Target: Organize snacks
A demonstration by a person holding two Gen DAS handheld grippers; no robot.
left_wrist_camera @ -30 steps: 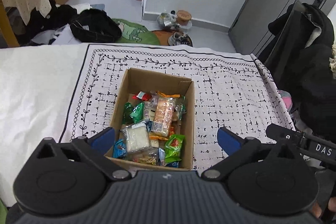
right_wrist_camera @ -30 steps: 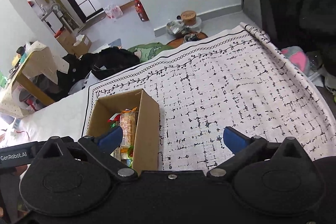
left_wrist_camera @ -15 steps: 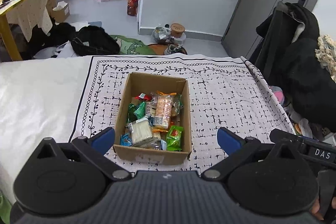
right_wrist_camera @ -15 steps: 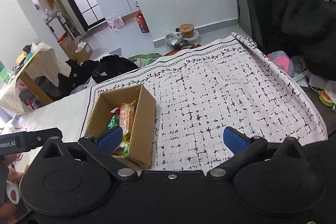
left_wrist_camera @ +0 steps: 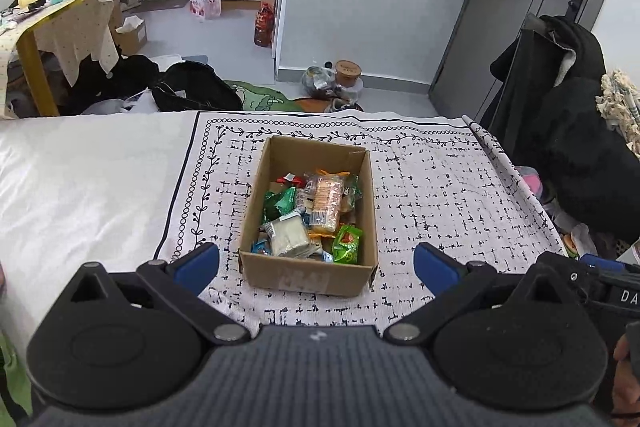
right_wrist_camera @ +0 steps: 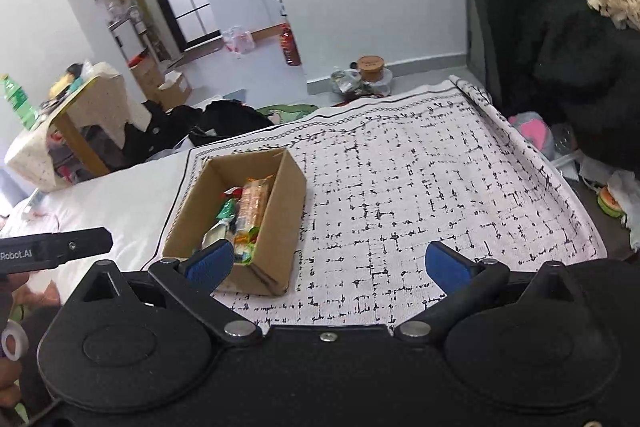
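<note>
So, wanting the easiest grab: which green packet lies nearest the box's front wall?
The bright green packet in the front right corner; the darker green packet lies further back.

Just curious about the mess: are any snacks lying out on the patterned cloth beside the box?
No, every snack packet sits inside the cardboard box, and the patterned cloth around it is bare.

An open cardboard box (left_wrist_camera: 310, 273) sits upright on the patterned cloth, nearer its left border. Inside lie loose snacks (left_wrist_camera: 316, 215): green packets, a long orange biscuit pack, a pale wrapped block, small red and blue wrappers.
</note>
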